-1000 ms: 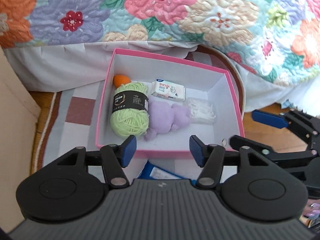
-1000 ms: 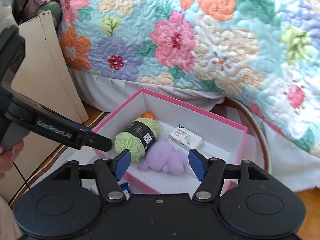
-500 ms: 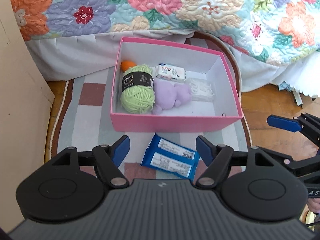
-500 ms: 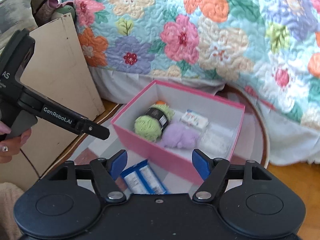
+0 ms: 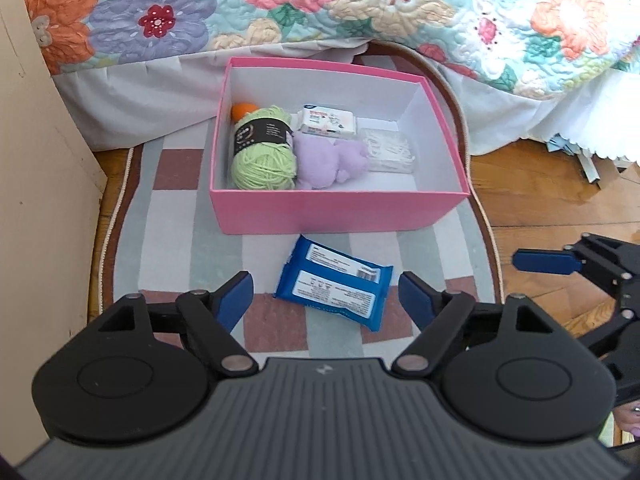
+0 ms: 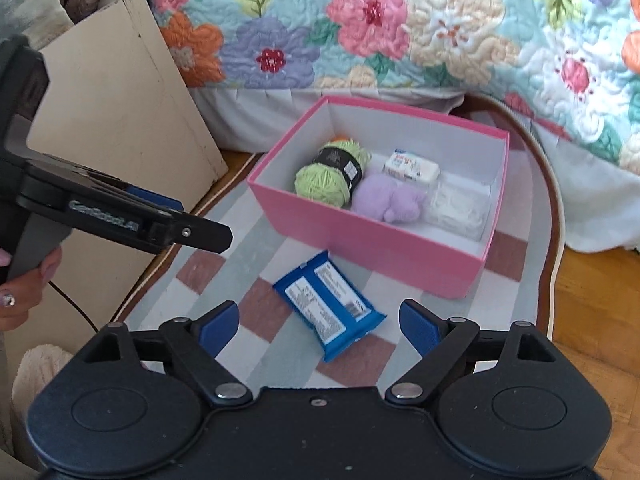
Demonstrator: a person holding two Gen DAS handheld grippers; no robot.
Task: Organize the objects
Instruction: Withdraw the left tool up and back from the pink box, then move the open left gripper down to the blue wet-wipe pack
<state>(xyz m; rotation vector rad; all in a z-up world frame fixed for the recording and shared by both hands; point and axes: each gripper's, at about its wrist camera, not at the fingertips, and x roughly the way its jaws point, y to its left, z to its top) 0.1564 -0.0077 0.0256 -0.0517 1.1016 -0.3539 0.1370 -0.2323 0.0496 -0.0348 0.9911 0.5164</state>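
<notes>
Left claw (image 5: 326, 294): held above the rug, angled down; its blue pads stand wide apart and the jaws are opening. Nothing is pinched; the blue packet lies on the rug below the gap.
Right claw (image 6: 319, 322): also tilted down over the rug, jaws opening, pads well apart and gripping nothing. The same packet shows in its gap too, down on the rug and untouched.
Blue packet (image 5: 332, 284): a flat blue wipes-type pack, label side up, lying askew on the rug just in front of the pink box, outside it.
Pink box (image 5: 340, 210): open-topped, white inside, sitting on the rug close to the bed.
Green yarn (image 5: 262, 148): a ball with a black band, at the box's left end.
Orange thing (image 5: 242, 110): peeks out behind the yarn in the back left corner; too hidden to tell what it is.
Lilac plush (image 5: 330, 160): soft lump in the middle of the box, touching the yarn.
White packet (image 5: 328, 122): small printed pack behind the plush, near the back wall.
Clear bag (image 5: 390, 150): holds small white bits, just right of the plush.
Rug (image 5: 172, 216): striped and checked, on a wooden floor.
Quilt (image 6: 400, 20): flowered bedcover hanging behind the box.
Board (image 6: 120, 120): a beige panel standing left of the rug.
Hand (image 6: 24, 284): grips the left claw's handle, at the edge of the right view.
</notes>
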